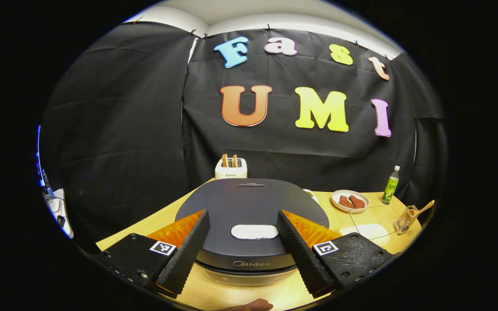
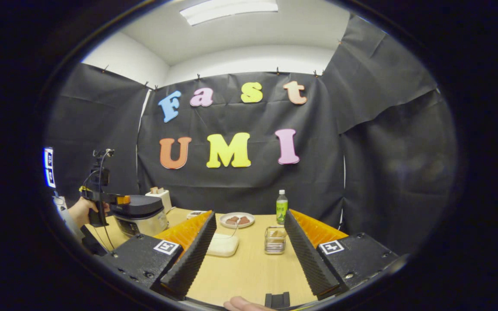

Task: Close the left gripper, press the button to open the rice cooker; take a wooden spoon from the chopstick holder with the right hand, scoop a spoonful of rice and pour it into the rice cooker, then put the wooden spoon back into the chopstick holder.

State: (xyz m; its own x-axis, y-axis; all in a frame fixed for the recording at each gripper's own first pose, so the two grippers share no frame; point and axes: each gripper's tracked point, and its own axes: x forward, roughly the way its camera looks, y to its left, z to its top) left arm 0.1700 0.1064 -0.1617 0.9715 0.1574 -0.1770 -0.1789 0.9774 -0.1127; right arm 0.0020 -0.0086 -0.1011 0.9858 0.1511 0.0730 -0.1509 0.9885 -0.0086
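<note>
The left gripper [image 1: 244, 242] has its fingers spread wide, hanging just over the shut lid of the dark grey round rice cooker [image 1: 249, 203], which sits near the left edge of the light wooden table [image 2: 249, 268]. The right gripper [image 2: 249, 255] is spread wide too and holds nothing. The clear chopstick holder [image 2: 275, 239] with the wooden spoon [image 1: 422, 210] stands toward the right side of the table, near the see-through box of white rice [image 2: 222, 244]. A green bottle [image 2: 281, 207] and a plate of brown food [image 2: 237, 220] sit by the back edge
</note>
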